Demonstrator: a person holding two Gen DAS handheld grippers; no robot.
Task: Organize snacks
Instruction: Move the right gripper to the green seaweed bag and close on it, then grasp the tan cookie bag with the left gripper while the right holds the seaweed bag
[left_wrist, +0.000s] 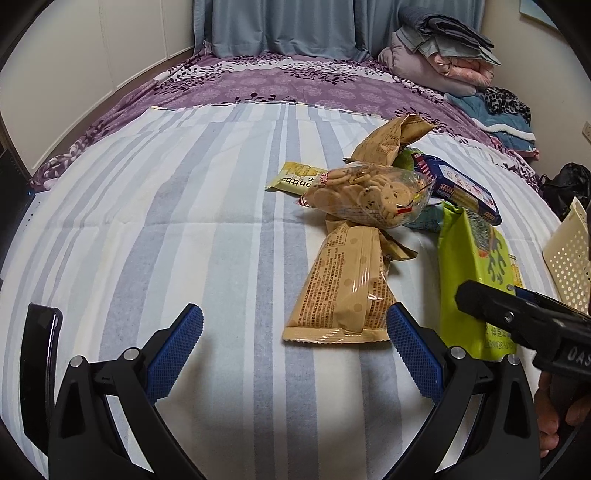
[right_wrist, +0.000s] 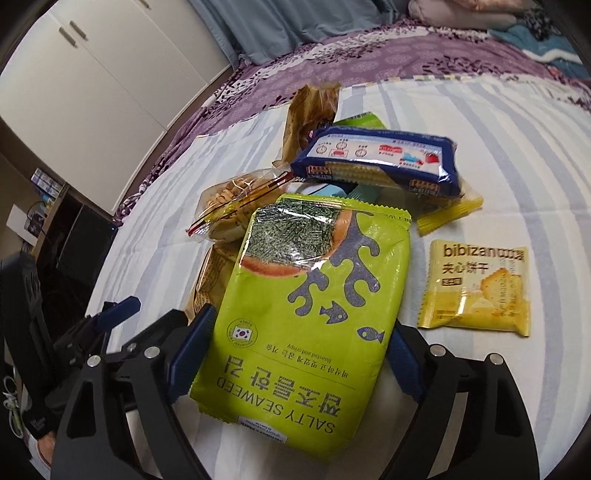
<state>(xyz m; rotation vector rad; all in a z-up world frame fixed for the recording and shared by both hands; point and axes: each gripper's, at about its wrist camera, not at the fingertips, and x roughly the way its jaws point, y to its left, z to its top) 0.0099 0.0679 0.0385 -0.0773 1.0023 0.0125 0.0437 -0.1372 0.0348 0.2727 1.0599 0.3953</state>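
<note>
A pile of snacks lies on a striped bed sheet. My left gripper is open and empty, just left of a tan packet. Behind it are a clear bag of cookies and a blue cracker pack. My right gripper is open, its jaws on either side of the green salty seaweed bag, which lies flat on the sheet. The seaweed bag also shows in the left wrist view. A yellow bibizan biscuit packet lies to the right.
A cream perforated basket stands at the right edge. Folded blankets and clothes are piled at the far right of the bed. White cupboards and a dark shelf stand beyond the bed's left side.
</note>
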